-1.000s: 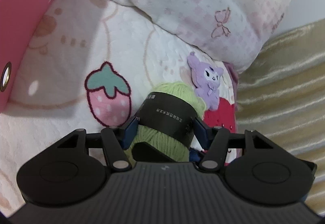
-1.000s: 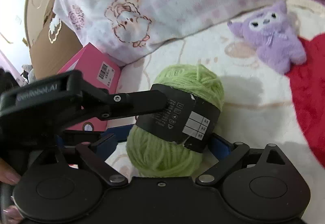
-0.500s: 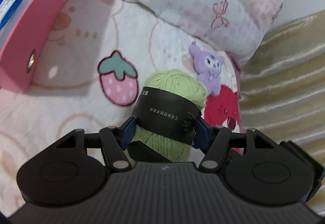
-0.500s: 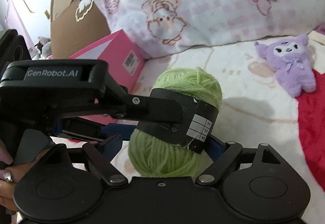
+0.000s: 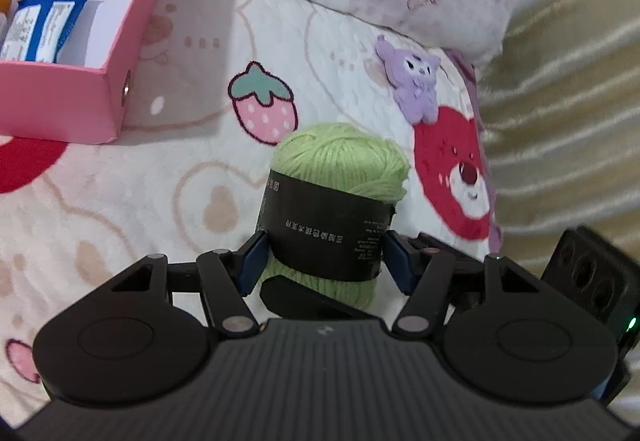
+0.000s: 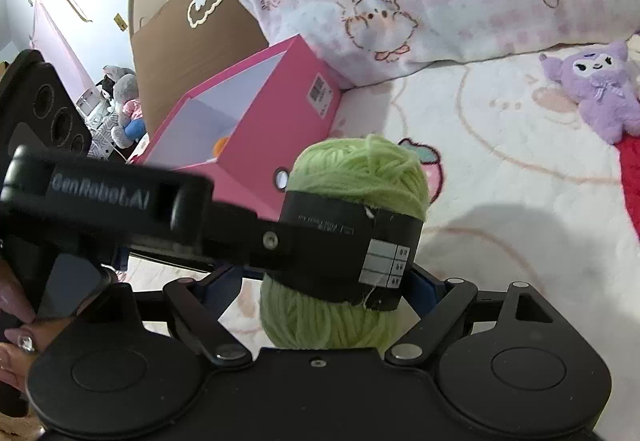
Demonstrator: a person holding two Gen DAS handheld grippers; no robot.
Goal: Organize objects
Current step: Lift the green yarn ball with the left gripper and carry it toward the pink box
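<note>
Yarn (image 5: 340, 169) sits clamped in the left gripper (image 5: 324, 253); the right gripper (image 6: 332, 281) brackets it, contact unclear. Only the left view shows packets (image 5: 44, 21) inside the pink box (image 5: 116, 53).

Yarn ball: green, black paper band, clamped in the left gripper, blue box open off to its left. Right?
Not quite: the box is pink, not blue, as the left wrist view shows. The rest holds: the green yarn ball with its black band is clamped in the left gripper, box open to its left.
</note>
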